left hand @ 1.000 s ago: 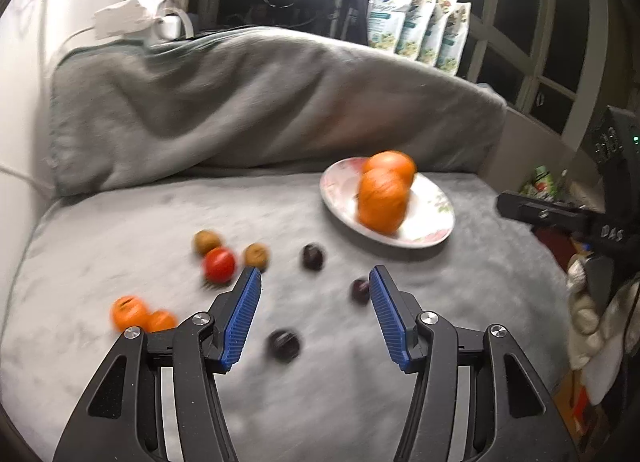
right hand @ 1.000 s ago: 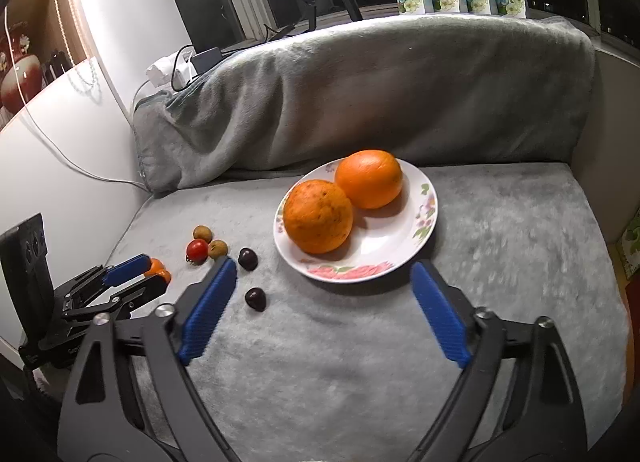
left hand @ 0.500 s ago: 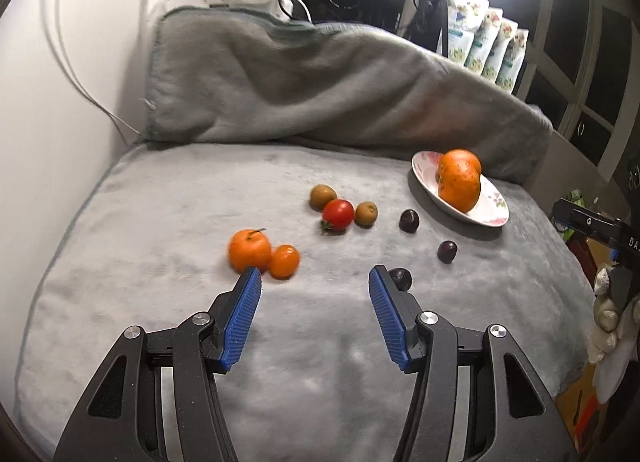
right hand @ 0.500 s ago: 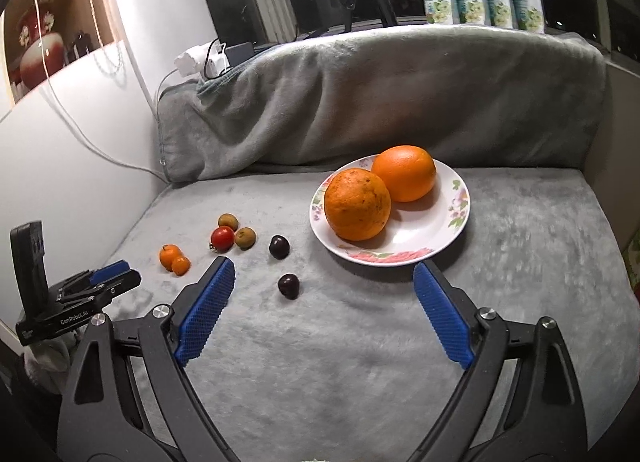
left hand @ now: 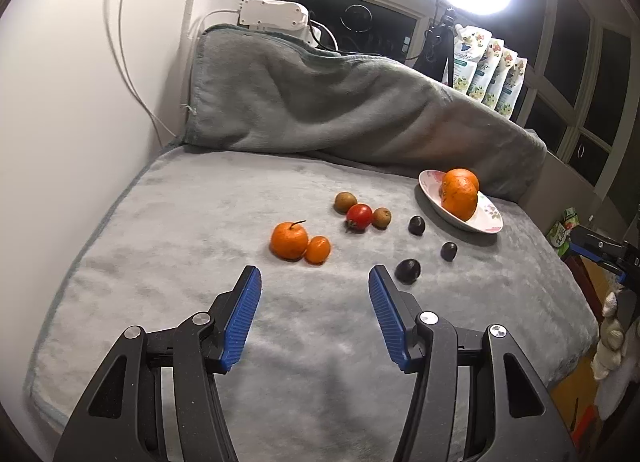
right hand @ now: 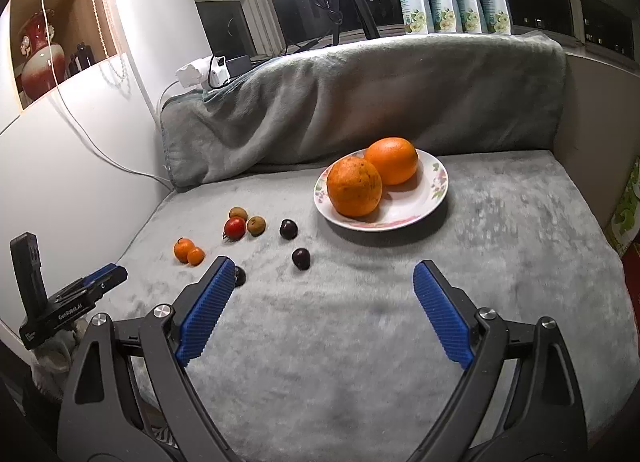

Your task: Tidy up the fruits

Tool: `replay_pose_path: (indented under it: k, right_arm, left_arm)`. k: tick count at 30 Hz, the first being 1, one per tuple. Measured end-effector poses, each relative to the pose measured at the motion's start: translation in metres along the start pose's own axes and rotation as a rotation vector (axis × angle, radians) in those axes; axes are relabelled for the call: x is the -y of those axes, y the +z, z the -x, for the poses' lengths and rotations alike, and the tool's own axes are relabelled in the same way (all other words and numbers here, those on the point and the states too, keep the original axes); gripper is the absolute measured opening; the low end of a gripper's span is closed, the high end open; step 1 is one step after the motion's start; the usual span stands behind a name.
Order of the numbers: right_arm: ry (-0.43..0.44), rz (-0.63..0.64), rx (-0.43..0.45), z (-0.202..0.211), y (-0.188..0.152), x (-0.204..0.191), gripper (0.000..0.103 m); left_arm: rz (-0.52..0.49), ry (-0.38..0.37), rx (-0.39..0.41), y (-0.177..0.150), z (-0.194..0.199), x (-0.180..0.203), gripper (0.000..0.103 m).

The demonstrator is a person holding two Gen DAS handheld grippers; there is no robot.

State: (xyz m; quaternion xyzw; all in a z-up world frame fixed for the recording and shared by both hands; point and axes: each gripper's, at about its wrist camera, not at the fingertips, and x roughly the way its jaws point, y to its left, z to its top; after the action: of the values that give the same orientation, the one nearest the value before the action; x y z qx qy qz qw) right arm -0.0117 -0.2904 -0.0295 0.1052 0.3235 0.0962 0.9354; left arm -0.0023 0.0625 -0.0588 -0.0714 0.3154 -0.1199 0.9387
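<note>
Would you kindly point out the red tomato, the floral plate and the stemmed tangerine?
red tomato [left hand: 359, 215], left wrist view, centre of skin.
floral plate [right hand: 437, 180], right wrist view, bare right rim.
stemmed tangerine [left hand: 289, 240], left wrist view, middle of peel.

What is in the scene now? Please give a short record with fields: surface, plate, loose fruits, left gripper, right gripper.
surface: grey blanket
plate: floral plate holding two large oranges
loose fruits: two small oranges touching; red tomato between two brown fruits; three dark fruits apart
left gripper: open, empty, pointing toward the small oranges
right gripper: open, empty, short of the plate
</note>
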Motion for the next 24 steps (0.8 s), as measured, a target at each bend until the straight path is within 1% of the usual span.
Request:
replay_pose_path:
  k: [4, 7, 9, 11, 14, 17, 22, 24]
  right_arm:
    - [0.004, 0.014, -0.02, 0.0, -0.005, -0.005, 0.083]
    - [0.005, 0.032, -0.04, -0.005, -0.007, -0.007, 0.075]
    - [0.014, 0.033, -0.06, -0.011, -0.008, -0.008, 0.068]
    - [0.026, 0.034, -0.078, -0.019, -0.007, -0.006, 0.066]
    - [0.028, 0.045, -0.097, -0.031, -0.005, -0.004, 0.064]
    - [0.044, 0.041, -0.124, -0.046, -0.004, 0.001, 0.059]
    - [0.069, 0.058, -0.168, -0.074, -0.001, 0.004, 0.058]
    - [0.079, 0.067, -0.186, -0.088, 0.0, 0.004, 0.056]
  left_arm:
    - [0.002, -0.014, 0.003, 0.0, 0.003, -0.004, 0.054]
    - [-0.004, -0.024, -0.002, 0.0, 0.0, -0.002, 0.049]
    - [0.002, -0.044, -0.014, -0.001, -0.003, 0.001, 0.048]
    - [0.006, -0.065, -0.032, -0.001, -0.011, 0.007, 0.046]
    - [0.002, -0.097, -0.065, 0.0, -0.025, 0.018, 0.046]
    - [0.001, -0.131, -0.104, 0.003, -0.042, 0.029, 0.044]
    - [-0.034, -0.147, -0.155, 0.006, -0.07, 0.049, 0.042]
    - [-0.042, -0.157, -0.178, 0.006, -0.081, 0.055, 0.042]
